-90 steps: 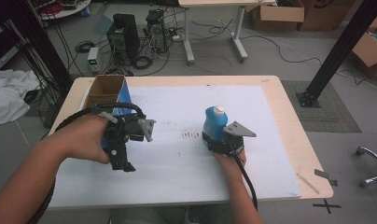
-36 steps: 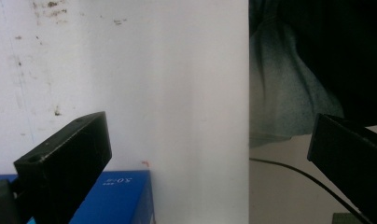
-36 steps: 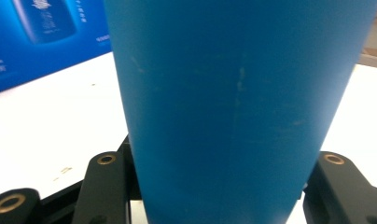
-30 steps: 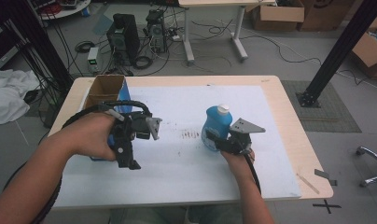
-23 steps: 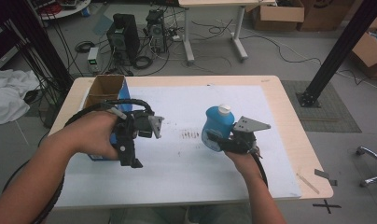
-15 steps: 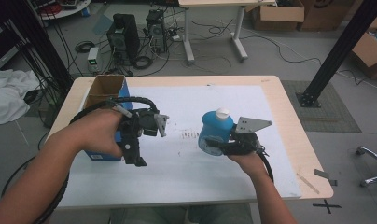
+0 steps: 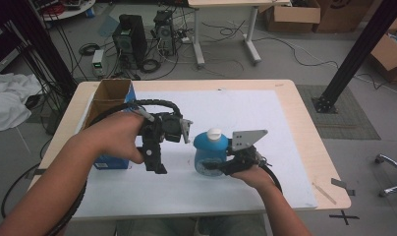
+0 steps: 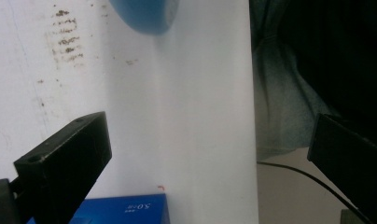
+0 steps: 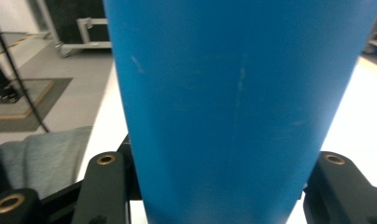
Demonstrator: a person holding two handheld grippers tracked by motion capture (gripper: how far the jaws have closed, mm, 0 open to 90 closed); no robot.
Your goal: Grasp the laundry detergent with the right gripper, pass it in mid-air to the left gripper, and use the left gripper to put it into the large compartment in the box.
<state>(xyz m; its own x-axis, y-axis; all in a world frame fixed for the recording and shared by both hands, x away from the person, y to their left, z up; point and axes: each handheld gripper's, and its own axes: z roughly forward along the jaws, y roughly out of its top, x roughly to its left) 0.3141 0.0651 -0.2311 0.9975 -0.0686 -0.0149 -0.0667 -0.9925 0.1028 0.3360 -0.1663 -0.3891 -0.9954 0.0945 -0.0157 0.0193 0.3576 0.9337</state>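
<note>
From the high view, my right gripper has its fingers pinched on the lower body of the blue bottle, which stands upright with its white cap on top, near the middle of the white-covered counter. My left gripper hovers just left of the bottle, apart from it, over the near end of the blue box that sits along the counter's left side.

In the left gripper view, my fingers are spread wide with nothing between them; the bottle's blue base shows far off, and a corner of the blue box lies at the near edge.

In the right gripper view, the bottle stands clamped between my two fingers.
</note>
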